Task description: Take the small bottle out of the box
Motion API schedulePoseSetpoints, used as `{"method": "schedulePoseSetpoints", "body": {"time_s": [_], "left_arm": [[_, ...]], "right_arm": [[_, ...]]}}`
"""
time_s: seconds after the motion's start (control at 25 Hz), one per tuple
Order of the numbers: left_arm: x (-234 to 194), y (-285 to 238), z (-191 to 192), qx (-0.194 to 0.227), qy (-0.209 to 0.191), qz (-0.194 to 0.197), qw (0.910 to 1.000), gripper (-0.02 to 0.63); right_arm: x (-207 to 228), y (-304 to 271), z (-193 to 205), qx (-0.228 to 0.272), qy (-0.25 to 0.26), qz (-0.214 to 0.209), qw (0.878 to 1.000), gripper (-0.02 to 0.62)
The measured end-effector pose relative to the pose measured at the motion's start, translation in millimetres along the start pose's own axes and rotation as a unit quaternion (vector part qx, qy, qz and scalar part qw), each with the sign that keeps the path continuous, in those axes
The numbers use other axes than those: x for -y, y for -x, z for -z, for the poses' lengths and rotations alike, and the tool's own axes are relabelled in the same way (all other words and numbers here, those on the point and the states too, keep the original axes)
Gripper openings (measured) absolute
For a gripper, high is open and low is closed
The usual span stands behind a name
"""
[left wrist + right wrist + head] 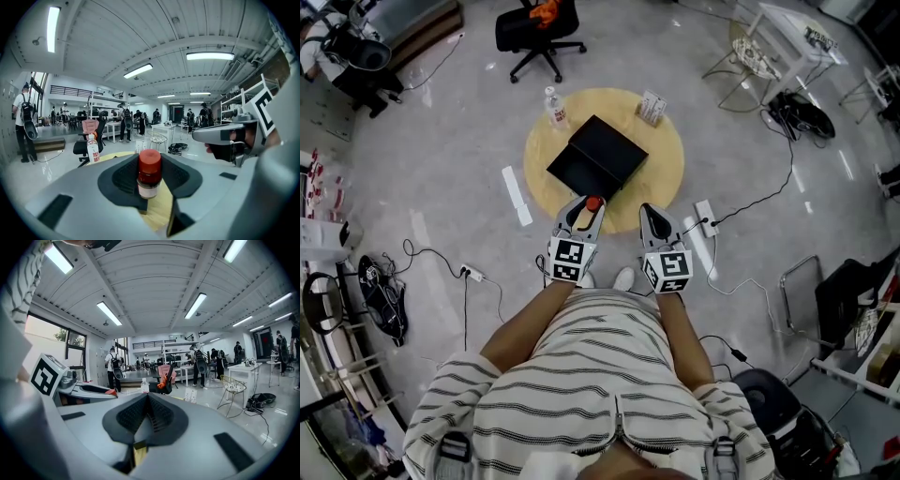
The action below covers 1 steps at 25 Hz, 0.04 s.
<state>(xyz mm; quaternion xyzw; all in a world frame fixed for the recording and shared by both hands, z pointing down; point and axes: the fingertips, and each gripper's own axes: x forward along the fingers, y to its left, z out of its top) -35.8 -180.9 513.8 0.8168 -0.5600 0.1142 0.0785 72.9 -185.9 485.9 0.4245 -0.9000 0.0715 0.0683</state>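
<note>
Item 1, nearest: left gripper (149,182), jaws clenched on a small red-capped bottle with a pale glass body (149,171). The bottle is held upright by its lower body, clear of the box, at 6 o'clock of the table edge.

Item 2: right gripper (147,414), just beside the left at its 3 o'clock. Its jaws are pressed together with nothing between them.

Item 3: round pale-wood table (667,176).

Item 4: open black rectangular box (598,157), at table centre.

Item 5: clear plastic water bottle with red label (552,106), at 11 o'clock of the table.

Item 6: small white carton (652,107), at 1 o'clock.

Step judged: extraction is done and only the set-down remains. A level descent onto bare wood is called for before release.
</note>
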Motion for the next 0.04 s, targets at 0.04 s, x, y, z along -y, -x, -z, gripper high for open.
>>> {"method": "schedulePoseSetpoints", "body": {"time_s": [0.04], "left_arm": [[-0.3,-0.4,-0.1,0.0,-0.001,0.0,1.0,0.15]], "right_arm": [[-0.1,-0.7,-0.3,0.0,0.0,-0.001,1.0,0.015]]}}
